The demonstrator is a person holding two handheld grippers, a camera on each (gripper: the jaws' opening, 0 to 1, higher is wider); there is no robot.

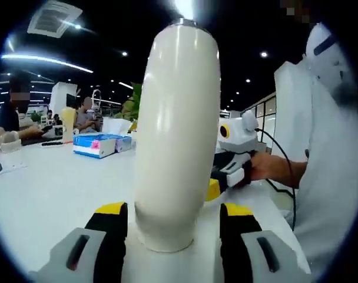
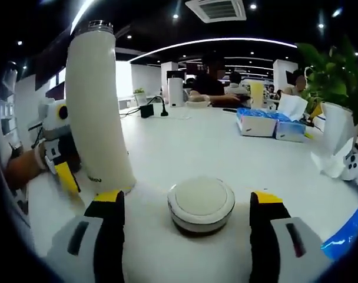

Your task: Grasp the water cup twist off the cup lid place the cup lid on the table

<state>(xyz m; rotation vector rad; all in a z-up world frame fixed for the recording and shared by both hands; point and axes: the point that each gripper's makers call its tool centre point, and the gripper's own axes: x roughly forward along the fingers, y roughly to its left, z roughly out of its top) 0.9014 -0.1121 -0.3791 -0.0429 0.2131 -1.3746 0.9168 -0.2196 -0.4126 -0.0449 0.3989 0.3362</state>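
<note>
Left gripper [image 1: 173,227] stands spread around the base of the upright cup [image 1: 178,135] without touching it. Right gripper [image 2: 186,221] is released, its jaws either side of the lid [image 2: 201,203] lying on the white desk [image 2: 185,147].

A: What sits on the white surface [image 2: 185,147] further back?

B: Blue tissue boxes [image 2: 270,125] lie side by side toward the right in the right gripper view, with a leafy green plant [image 2: 335,73] in a white wrapped pot [image 2: 335,141] beside them.

A: And beyond those?

B: Seated people [image 2: 211,85] at the far edge, a black microphone stand [image 2: 163,109], and bright ceiling light strips [image 2: 226,42] on a dark ceiling with an air vent [image 2: 217,9].
</note>
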